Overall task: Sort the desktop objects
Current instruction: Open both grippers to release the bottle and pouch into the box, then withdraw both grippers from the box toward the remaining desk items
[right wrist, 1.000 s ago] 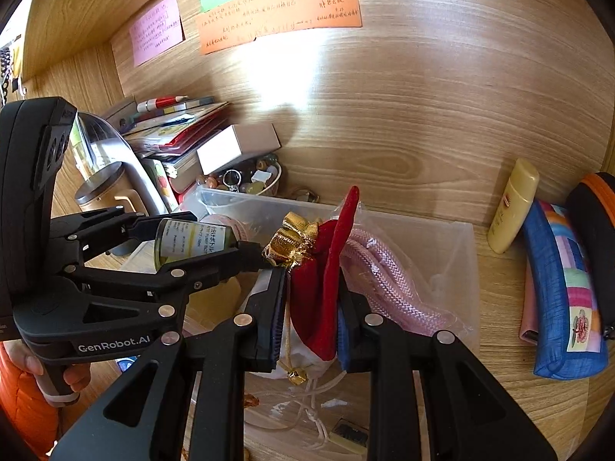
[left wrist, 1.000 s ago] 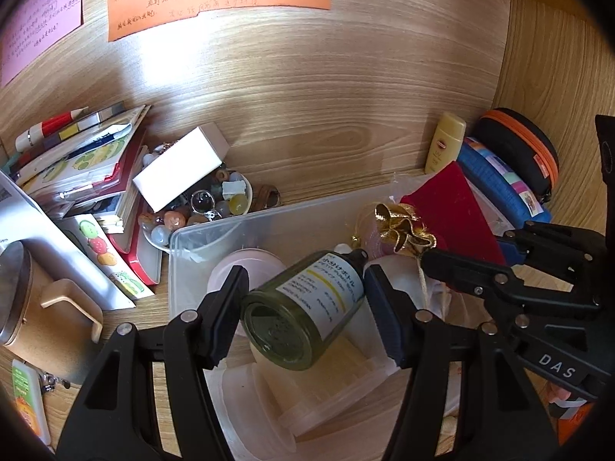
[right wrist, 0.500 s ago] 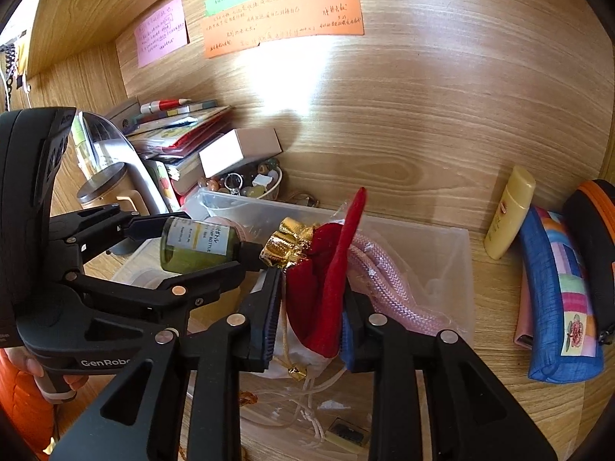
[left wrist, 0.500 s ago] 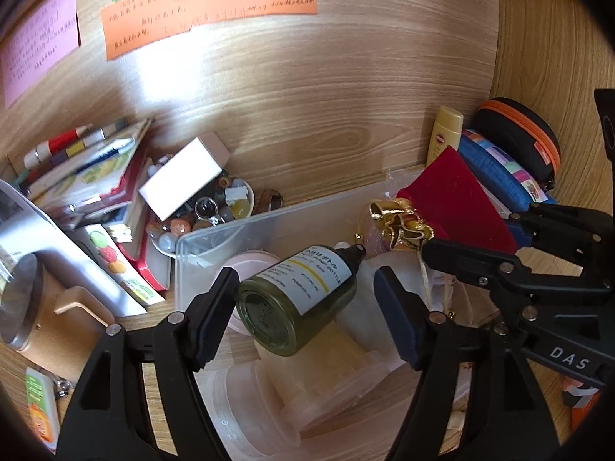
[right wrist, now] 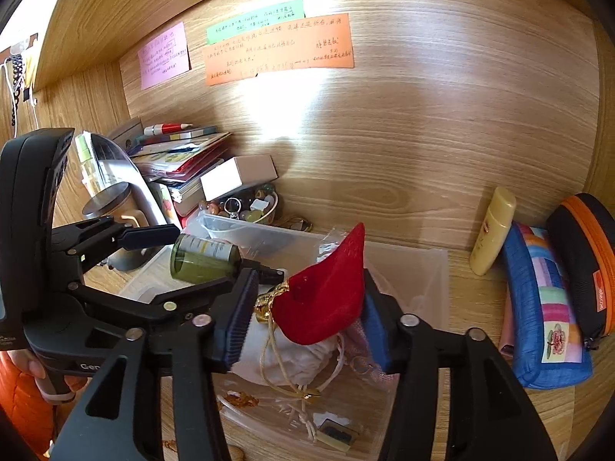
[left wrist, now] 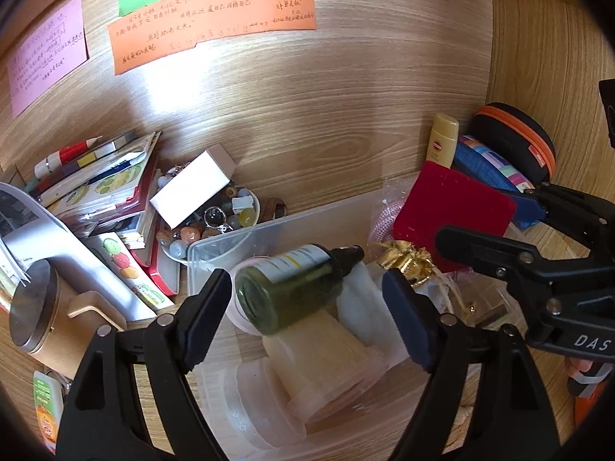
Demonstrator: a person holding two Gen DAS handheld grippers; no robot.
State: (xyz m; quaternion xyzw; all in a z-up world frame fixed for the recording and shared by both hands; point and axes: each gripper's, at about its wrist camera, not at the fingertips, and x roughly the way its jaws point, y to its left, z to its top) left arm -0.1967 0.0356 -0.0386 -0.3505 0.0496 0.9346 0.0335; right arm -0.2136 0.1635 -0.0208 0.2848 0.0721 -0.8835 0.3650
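My left gripper [left wrist: 307, 309] jaws opening, green bottle [left wrist: 292, 292] loose between. My right gripper [right wrist: 307, 320] opening around red pouch [right wrist: 326, 299]. "DAS" read on right gripper body.

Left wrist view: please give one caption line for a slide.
Left gripper opening around green bottle over clear bin.

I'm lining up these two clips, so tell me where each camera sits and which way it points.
Left wrist: on the left gripper, aimed down into the clear bin at the green bottle lying between its opening jaws, pads clear; the right gripper crosses at right.
Right wrist: on the right gripper, facing the back wall, red pouch between its opening jaws; the left gripper and a hand show at left.
Shared: bin, bottle, pouch, orange note.
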